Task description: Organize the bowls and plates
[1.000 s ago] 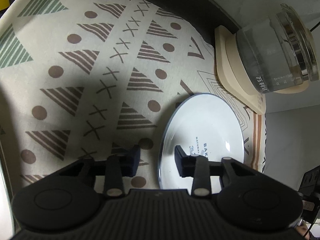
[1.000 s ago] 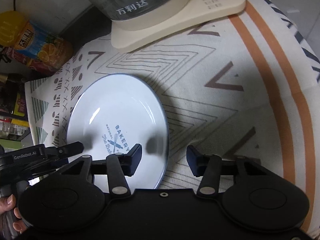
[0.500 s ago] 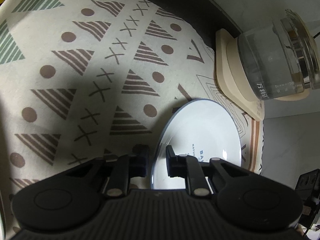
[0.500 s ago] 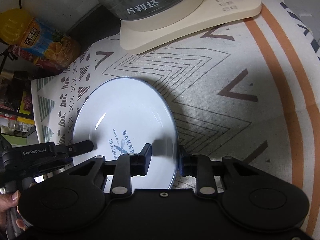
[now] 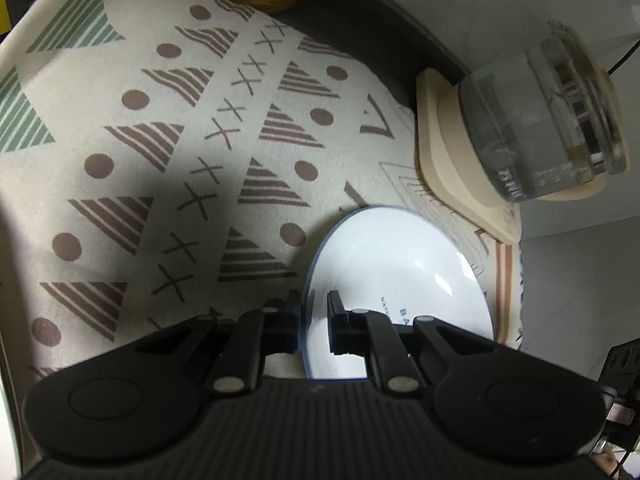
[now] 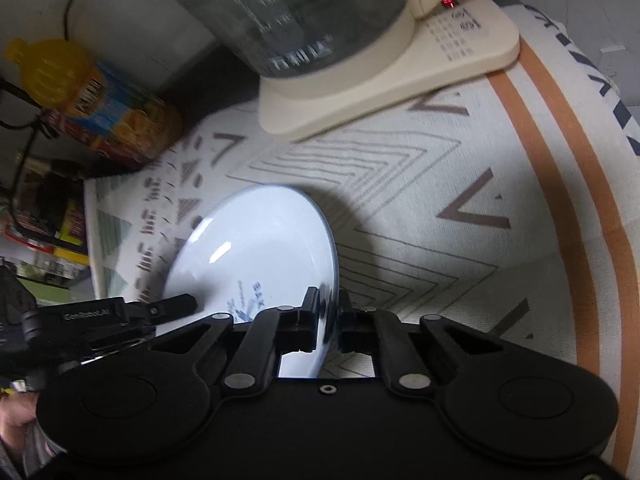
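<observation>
A white plate (image 5: pixel 400 264) with a thin blue rim and blue bakery lettering is held tilted above the patterned tablecloth (image 5: pixel 160 160). My left gripper (image 5: pixel 312 320) has the plate's left rim between its pads, and its jaws are closing on it. In the right wrist view the same plate (image 6: pixel 256 248) has its right rim pinched by my right gripper (image 6: pixel 329 312), which is shut on it. One of the left gripper's fingers (image 6: pixel 172 306) shows at the plate's far side. No bowl is in view.
A glass kettle (image 5: pixel 540 132) on a cream base (image 5: pixel 448 160) stands just beyond the plate, also as the kettle (image 6: pixel 300 12) in the right view. An orange juice bottle (image 6: pixel 92 100) stands at the back left. The tablecloth's edge (image 6: pixel 560 160) has an orange band.
Both grippers went from open around the plate's edges to closed on its rim. The plate, flat on the cloth before, now looks tilted and raised.
</observation>
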A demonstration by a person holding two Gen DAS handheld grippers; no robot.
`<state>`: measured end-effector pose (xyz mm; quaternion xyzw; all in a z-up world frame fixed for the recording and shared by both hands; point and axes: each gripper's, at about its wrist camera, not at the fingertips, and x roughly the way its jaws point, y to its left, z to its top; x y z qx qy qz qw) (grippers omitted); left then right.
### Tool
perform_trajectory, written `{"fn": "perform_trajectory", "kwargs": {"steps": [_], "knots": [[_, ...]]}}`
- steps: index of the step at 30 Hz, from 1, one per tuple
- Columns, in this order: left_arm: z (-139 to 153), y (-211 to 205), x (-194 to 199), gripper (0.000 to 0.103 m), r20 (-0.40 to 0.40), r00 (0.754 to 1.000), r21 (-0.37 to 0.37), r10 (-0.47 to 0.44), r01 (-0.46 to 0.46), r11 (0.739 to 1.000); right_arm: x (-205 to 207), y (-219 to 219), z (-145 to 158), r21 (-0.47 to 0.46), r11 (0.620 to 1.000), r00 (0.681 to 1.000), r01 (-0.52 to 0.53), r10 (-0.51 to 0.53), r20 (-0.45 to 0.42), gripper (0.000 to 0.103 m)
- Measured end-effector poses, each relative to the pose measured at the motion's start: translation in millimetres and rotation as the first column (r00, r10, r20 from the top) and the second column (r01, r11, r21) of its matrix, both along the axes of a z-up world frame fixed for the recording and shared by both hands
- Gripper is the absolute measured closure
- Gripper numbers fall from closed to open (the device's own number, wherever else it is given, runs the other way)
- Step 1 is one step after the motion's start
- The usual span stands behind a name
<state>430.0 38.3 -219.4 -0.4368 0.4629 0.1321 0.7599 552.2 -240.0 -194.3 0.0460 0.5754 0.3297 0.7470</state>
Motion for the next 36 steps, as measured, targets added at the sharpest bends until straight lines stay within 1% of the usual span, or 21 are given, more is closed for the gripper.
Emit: {"fn": "perform_trajectory", "kwargs": {"steps": [8,14,20,25,29,36], "knots": [[20,11,-12,0.093,0.065,0.998,0.016,0.027,-0.028,0.999,-10,8,20,0.023,1.000,0.999,-0.011,0.010,0.037,0.095],[38,19,-29,0.093,0.107,0.993,0.024,0.050,-0.053,0.998,-23,21,40,0.035,0.999,0.995,-0.041,0.038,0.090,0.095],[54,29,-50,0.093,0.143,0.987,0.039,0.072,-0.079,0.996,-37,35,57,0.054,0.996,0.991,-0.064,0.057,0.123,0.095],[57,35,-72,0.093,0.160,0.982,0.039,0.095,-0.103,0.994,-50,48,68,0.067,0.993,0.985,-0.093,0.082,0.151,0.095],[57,41,-86,0.093,0.158,0.981,0.043,0.108,-0.116,0.992,-61,59,75,0.066,0.992,0.981,-0.109,0.096,0.169,0.095],[63,55,-114,0.093,0.173,0.976,0.052,0.135,-0.146,0.988,-81,76,79,0.073,0.987,0.975,-0.142,0.127,0.182,0.095]]}}
